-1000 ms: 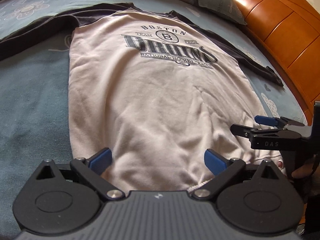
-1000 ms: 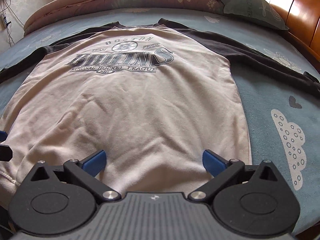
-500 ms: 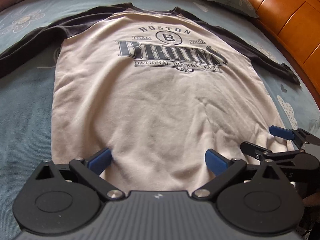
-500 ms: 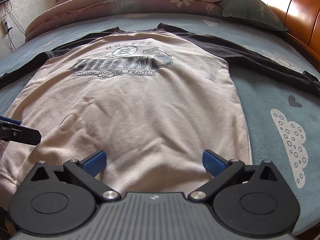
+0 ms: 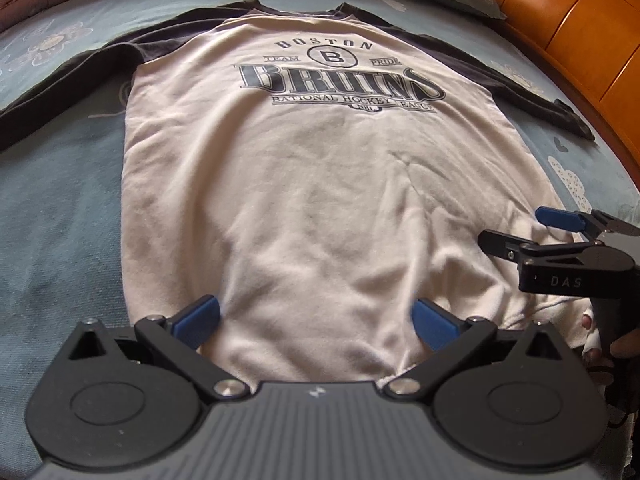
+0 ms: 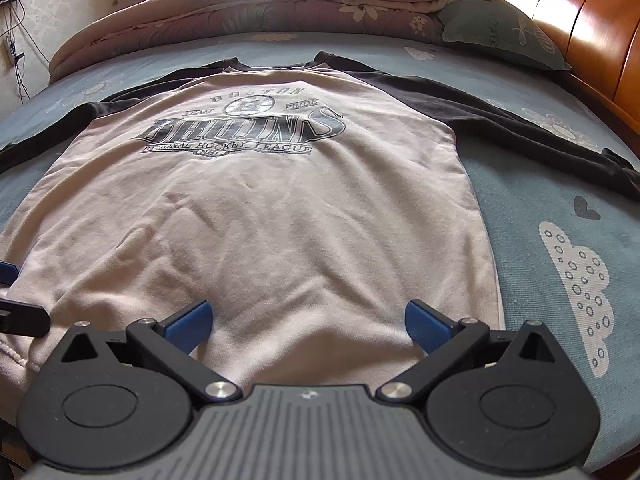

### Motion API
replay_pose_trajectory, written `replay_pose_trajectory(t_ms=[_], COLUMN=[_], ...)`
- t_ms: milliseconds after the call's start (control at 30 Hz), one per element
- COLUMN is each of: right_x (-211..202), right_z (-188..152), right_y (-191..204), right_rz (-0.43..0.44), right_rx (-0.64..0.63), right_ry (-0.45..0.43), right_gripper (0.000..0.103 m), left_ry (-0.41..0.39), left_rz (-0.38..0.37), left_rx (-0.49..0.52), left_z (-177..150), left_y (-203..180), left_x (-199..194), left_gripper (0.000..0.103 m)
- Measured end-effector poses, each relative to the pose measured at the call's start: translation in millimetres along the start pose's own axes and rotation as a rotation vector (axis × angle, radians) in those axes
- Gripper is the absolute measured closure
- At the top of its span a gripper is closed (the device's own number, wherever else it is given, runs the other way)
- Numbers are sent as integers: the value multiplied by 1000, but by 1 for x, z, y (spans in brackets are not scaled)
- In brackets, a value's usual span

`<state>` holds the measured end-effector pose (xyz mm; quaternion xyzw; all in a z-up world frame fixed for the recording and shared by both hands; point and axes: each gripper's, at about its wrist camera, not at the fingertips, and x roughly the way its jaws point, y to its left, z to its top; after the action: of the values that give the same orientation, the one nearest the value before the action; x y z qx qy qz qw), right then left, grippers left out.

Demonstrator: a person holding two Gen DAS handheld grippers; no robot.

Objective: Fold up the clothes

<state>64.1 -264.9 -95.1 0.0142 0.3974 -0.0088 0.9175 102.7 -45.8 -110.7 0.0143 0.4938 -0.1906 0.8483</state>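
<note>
A cream long-sleeve shirt (image 5: 320, 184) (image 6: 256, 216) with dark sleeves and a Bruins print lies flat, face up, on the bed, hem toward me. My left gripper (image 5: 316, 318) stands open over the hem's left part, its blue fingers spread wide with cloth beneath them. Over the hem's right part my right gripper (image 6: 306, 320) is open too; the left wrist view shows it from the side (image 5: 516, 228), held by a hand (image 5: 600, 340). Both dark sleeves (image 6: 520, 136) lie stretched out sideways.
The bed (image 6: 560, 216) has a blue-grey patterned sheet. A folded quilt (image 6: 256, 12) and a pillow (image 6: 500, 36) lie at the far end. An orange wooden headboard (image 5: 580, 32) runs along the right side. A tip of the left gripper shows at the left edge (image 6: 16, 312).
The left gripper has shifted right along the hem and nearer the right gripper. The right gripper has lowered slightly toward the hem. Both stay open.
</note>
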Motion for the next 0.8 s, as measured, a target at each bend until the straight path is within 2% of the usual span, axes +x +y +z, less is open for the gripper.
replay_pose_trajectory(t_ms=[267, 400, 467, 500, 600, 667, 800], right_x=[-1, -7, -20, -28, -37, -25, 30], right_z=[-2, 7, 18, 27, 63, 91, 128], right_y=[1, -1, -4, -4, 3, 9, 28], right_rz=[-3, 7, 49, 77, 146, 209, 311], right_rx=[-2, 21, 74, 85, 29, -17, -82], right_ry=[-7, 42, 36, 6, -68, -81, -15], right_gripper=[0, 0, 0, 0, 0, 0, 0], left_ry=[-32, -31, -34, -44, -118, -160, -201], left_rz=[37, 13, -40, -71, -131, -140, -154], left_rx=[65, 56, -20, -71, -187, -246, -349], left_z=[-17, -17, -11, -6, 13, 30, 64], left_y=[-9, -6, 7, 16, 42, 61, 103], left_x=[-6, -9, -14, -17, -32, -41, -42], left_gripper=[1, 1, 1, 1, 1, 1, 1])
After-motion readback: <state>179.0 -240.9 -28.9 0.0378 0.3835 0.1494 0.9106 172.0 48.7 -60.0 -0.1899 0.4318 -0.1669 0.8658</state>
